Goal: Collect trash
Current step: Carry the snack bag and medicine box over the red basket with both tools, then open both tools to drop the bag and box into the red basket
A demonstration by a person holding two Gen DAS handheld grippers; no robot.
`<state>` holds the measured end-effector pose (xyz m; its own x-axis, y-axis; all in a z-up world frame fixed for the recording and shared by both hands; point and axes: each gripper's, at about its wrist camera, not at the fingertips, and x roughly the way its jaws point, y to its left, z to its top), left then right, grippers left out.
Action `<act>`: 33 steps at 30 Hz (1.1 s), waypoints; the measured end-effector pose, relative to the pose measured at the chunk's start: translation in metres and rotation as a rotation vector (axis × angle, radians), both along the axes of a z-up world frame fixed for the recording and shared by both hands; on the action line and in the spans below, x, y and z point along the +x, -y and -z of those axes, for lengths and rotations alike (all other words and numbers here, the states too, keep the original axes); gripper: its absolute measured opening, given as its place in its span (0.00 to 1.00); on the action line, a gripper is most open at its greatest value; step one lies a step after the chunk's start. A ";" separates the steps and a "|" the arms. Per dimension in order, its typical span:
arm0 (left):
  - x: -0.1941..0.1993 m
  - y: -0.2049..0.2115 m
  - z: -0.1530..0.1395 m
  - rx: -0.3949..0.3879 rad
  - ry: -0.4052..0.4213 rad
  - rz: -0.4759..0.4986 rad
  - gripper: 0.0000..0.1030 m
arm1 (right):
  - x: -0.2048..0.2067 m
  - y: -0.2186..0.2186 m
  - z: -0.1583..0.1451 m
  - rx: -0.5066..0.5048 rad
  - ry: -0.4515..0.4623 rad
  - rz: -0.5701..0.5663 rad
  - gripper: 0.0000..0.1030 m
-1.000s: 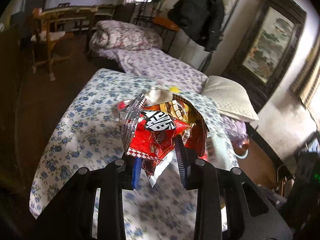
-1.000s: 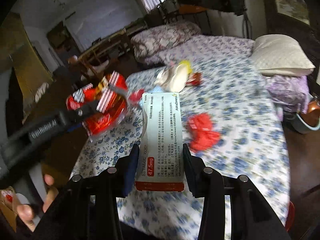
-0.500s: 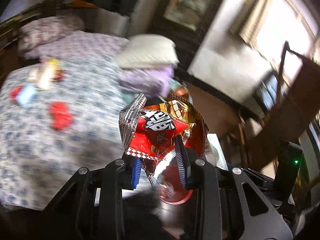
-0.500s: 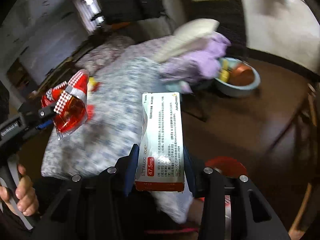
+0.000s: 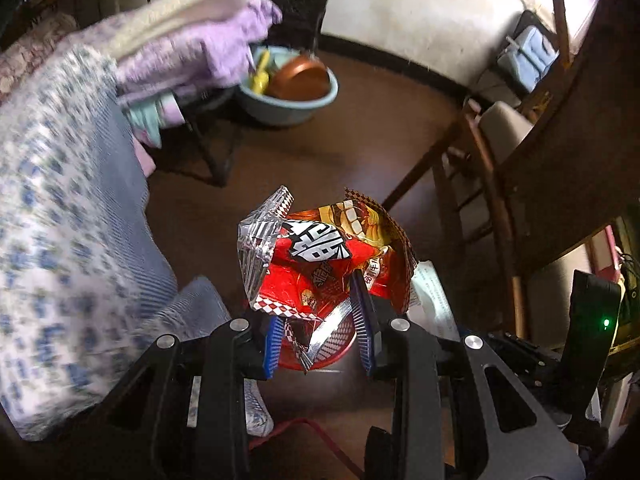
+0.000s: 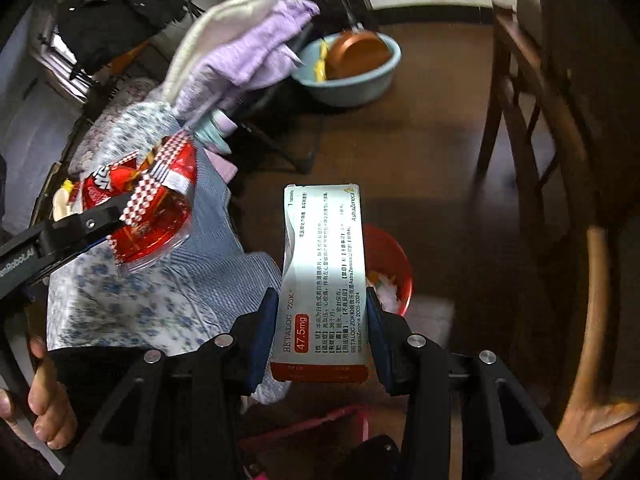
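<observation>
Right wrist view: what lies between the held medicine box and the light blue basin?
Only bare dark brown floor lies between the medicine box and the light blue basin, seen in the right wrist view.

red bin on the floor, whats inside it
Right wrist view: the red bin holds some white and orange scraps at its right side. The medicine box in the right tongs covers the rest of its inside.

Bare floor [image 6: 440, 152] open ahead toward bin [image 6: 394, 264]; bed edge [image 6: 224, 264] crowds left, chair [image 6: 532, 152] right, basin [image 6: 352, 76] farther back
</observation>
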<state>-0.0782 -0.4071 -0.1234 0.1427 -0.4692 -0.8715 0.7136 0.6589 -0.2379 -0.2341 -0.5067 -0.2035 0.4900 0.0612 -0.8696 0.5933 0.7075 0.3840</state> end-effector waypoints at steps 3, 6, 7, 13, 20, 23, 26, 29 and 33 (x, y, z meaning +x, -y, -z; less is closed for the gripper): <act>0.005 0.003 0.027 0.052 -0.036 0.001 0.31 | 0.011 -0.006 0.030 0.041 -0.043 -0.012 0.41; 0.010 0.002 0.037 0.071 -0.066 -0.007 0.31 | 0.020 -0.010 0.052 0.066 -0.074 -0.017 0.41; 0.012 0.002 0.041 0.080 -0.064 -0.010 0.31 | 0.023 -0.009 0.057 0.069 -0.079 -0.020 0.41; 0.014 0.007 0.051 0.097 -0.079 -0.008 0.31 | 0.037 -0.005 0.068 0.072 -0.101 -0.026 0.42; 0.016 0.015 0.065 0.130 -0.094 0.002 0.31 | 0.053 0.010 0.093 0.064 -0.146 -0.005 0.63; 0.019 0.021 0.073 0.139 -0.119 0.003 0.31 | 0.044 0.012 0.099 0.088 -0.183 0.004 0.63; 0.020 0.028 0.084 0.160 -0.142 0.010 0.31 | 0.030 0.011 0.107 0.124 -0.228 0.010 0.63; 0.019 0.037 0.099 0.189 -0.178 0.028 0.31 | 0.017 0.010 0.116 0.155 -0.251 0.016 0.63; 0.021 0.043 0.116 0.234 -0.212 0.035 0.34 | 0.003 0.007 0.122 0.175 -0.270 0.014 0.63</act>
